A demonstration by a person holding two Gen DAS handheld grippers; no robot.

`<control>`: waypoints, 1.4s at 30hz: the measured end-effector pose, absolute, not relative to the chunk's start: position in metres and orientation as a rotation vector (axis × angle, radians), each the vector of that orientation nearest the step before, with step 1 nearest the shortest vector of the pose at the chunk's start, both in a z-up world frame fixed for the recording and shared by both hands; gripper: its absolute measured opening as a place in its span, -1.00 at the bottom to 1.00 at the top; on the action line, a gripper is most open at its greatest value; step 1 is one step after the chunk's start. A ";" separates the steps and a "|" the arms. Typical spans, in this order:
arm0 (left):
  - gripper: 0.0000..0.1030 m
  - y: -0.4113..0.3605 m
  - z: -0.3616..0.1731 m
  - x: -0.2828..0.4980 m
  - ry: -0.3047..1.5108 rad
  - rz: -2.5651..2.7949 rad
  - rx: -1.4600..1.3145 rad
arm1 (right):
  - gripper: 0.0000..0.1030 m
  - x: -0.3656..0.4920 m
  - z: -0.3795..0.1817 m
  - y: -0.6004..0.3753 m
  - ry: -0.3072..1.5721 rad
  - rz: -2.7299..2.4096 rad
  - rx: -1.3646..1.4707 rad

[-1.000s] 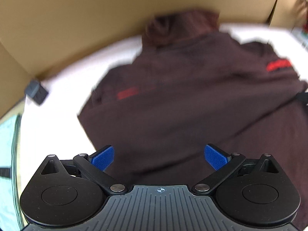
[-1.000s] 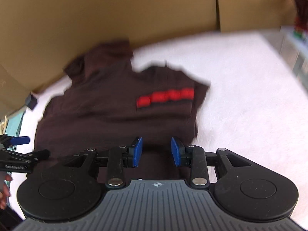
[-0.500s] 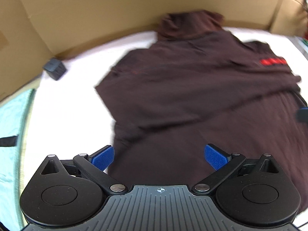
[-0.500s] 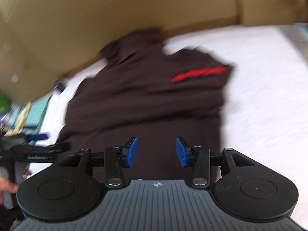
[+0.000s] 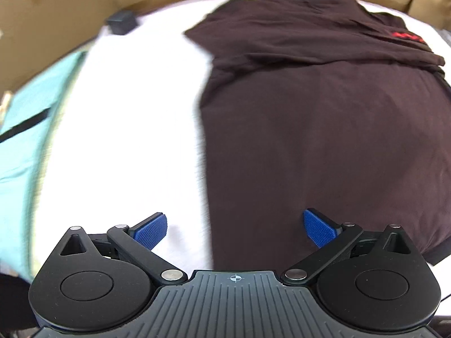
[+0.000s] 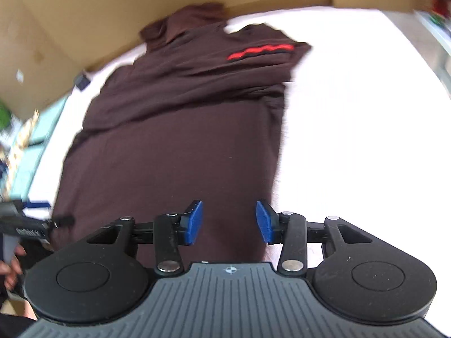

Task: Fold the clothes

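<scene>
Blue pads on your left gripper stand spread wide with nothing between them, straddling the near left edge of the dark brown shirt, which lies flat on the white surface. Your right gripper hangs over the shirt's near right part, jaws parted and empty. Only the right wrist view shows the red stripe clearly on the folded-in sleeve, and your other hand at the left edge. Only the left wrist view shows the teal cloth well. Beyond sit a small dark box and the cardboard wall.
</scene>
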State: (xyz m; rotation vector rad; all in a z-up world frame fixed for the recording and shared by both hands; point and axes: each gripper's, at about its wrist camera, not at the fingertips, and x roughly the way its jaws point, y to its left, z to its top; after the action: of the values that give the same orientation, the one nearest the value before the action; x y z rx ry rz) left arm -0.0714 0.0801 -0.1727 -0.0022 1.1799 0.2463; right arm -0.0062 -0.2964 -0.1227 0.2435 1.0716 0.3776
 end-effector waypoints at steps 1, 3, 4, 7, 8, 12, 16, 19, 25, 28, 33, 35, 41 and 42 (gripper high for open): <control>1.00 0.080 -0.167 -0.075 1.168 0.255 -0.009 | 0.00 -0.010 -0.118 -0.298 1.059 0.374 0.247; 1.00 0.074 -0.155 -0.080 1.134 0.256 -0.002 | 0.00 -0.017 -0.112 -0.291 1.042 0.419 0.254; 1.00 0.065 -0.150 -0.079 1.112 0.227 0.012 | 0.00 -0.020 -0.110 -0.284 1.042 0.451 0.259; 1.00 0.029 -0.149 -0.074 1.082 0.109 0.064 | 0.06 -0.026 -0.114 -0.254 1.072 0.557 0.251; 1.00 0.016 -0.150 -0.072 1.077 0.068 0.083 | 0.07 -0.028 -0.116 -0.249 1.079 0.573 0.248; 0.98 -0.010 -0.178 -0.082 1.103 0.035 0.122 | 0.07 -0.035 -0.119 -0.267 1.087 0.527 0.242; 0.99 0.018 -0.182 -0.109 1.142 0.112 0.030 | -0.15 -0.041 -0.122 -0.286 1.093 0.480 0.236; 1.00 0.024 -0.184 -0.129 1.191 0.205 0.155 | -0.08 -0.046 -0.124 -0.299 1.098 0.445 0.232; 1.00 0.016 -0.153 -0.133 1.090 0.159 0.146 | 0.10 -0.048 -0.127 -0.288 1.115 0.470 0.215; 1.00 -0.010 -0.157 -0.116 1.077 0.078 0.178 | 0.12 -0.048 -0.129 -0.276 1.126 0.499 0.206; 1.00 -0.015 -0.185 -0.117 1.138 0.046 0.186 | 0.12 -0.048 -0.132 -0.255 1.142 0.548 0.189; 1.00 -0.004 -0.184 -0.128 1.133 0.050 0.189 | 0.12 -0.043 -0.129 -0.249 1.141 0.558 0.183; 1.00 0.062 -0.162 -0.159 1.091 0.067 -0.097 | 0.12 -0.023 -0.112 -0.235 1.128 0.572 0.168; 1.00 0.070 -0.162 -0.165 1.094 0.062 -0.149 | 0.12 -0.020 -0.110 -0.232 1.125 0.574 0.165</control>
State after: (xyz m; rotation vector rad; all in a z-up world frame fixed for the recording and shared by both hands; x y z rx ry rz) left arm -0.1647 0.0696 -0.1616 -0.1491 1.0939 0.0622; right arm -0.0198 -0.2322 -0.1097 0.1649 1.1253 0.5743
